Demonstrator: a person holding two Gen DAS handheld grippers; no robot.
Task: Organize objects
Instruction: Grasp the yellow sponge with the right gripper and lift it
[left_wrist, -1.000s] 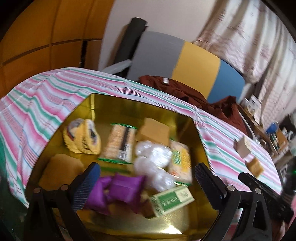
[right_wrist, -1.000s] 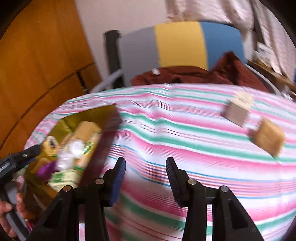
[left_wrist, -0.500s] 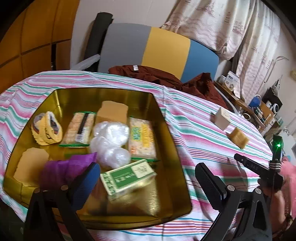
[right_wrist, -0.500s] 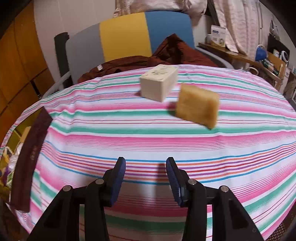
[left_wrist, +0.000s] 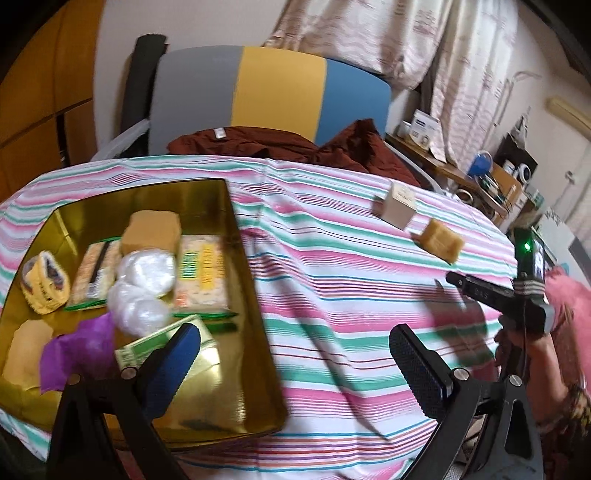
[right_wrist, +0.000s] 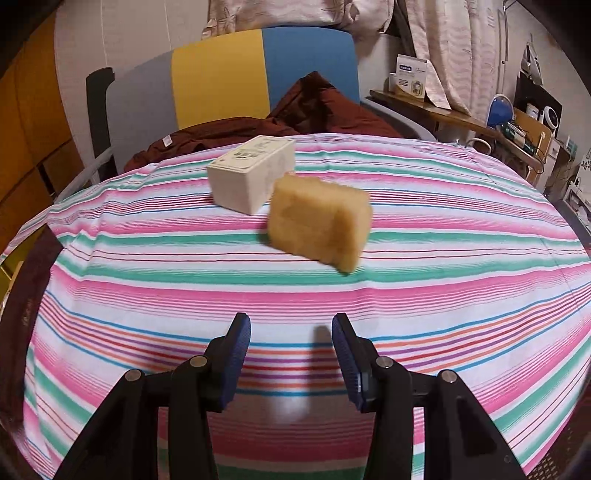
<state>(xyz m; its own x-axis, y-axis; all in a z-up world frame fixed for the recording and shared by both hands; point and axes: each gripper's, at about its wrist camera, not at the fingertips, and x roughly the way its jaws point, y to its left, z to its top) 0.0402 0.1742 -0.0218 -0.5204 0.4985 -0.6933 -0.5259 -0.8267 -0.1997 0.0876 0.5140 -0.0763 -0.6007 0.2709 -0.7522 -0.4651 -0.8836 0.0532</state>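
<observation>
Right gripper (right_wrist: 291, 354) narrow and empty near the yellow sponge (right_wrist: 319, 225), white box (right_wrist: 253, 177) touching the sponge, left gripper (left_wrist: 295, 365) wide and empty

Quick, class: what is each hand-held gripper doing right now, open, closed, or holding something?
Left hand-held gripper: open wide, holding nothing.
Right hand-held gripper: open with a narrower gap, holding nothing; short of the tan sponge.

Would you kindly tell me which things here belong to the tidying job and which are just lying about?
Part of the job:
- gold tin holding packets
- white box on the striped cloth
- tan block beside it
- right gripper, fingers apart and empty

Just lying about:
- maroon garment
- chair
- cluttered shelf
</observation>
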